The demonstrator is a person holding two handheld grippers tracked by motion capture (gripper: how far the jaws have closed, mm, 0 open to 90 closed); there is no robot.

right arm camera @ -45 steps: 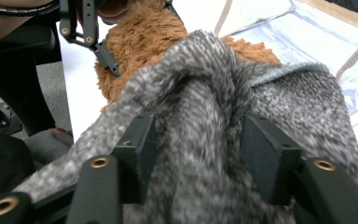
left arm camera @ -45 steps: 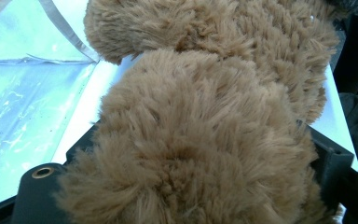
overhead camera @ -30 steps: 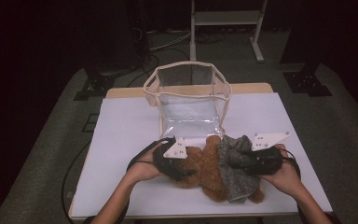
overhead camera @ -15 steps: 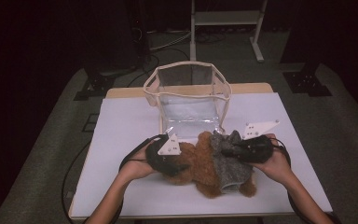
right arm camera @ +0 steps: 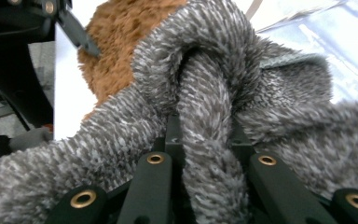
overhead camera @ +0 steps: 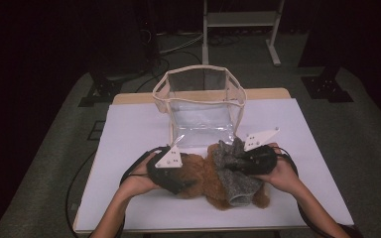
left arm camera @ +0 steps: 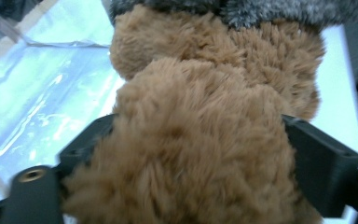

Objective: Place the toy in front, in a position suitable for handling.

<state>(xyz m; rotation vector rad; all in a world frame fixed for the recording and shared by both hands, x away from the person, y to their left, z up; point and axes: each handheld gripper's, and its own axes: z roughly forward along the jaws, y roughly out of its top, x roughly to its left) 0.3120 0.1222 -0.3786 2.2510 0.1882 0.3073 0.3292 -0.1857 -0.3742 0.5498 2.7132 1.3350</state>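
A brown plush toy [overhead camera: 203,176] in a grey knitted garment [overhead camera: 234,171] lies on the white table [overhead camera: 129,129], just in front of a clear plastic bag [overhead camera: 201,106] that stands open. My left gripper [overhead camera: 178,181] is shut on the toy's brown fur [left arm camera: 191,140], its jaws pressing in from both sides. My right gripper [overhead camera: 245,161] is shut on a fold of the grey garment [right arm camera: 205,116], which bunches up between its jaws. The left gripper's black body [right arm camera: 18,56] looms at the left of the right gripper view.
The clear plastic bag [left arm camera: 42,93] has a cream rim and stands at the table's middle back. Cables trail from both grippers. Beyond the table stand a white metal frame [overhead camera: 240,25] and dark equipment on the floor.
Both grippers and the toy have moved away from the table's front edge toward the clear bag. The grey garment is now more bunched up at the right gripper.
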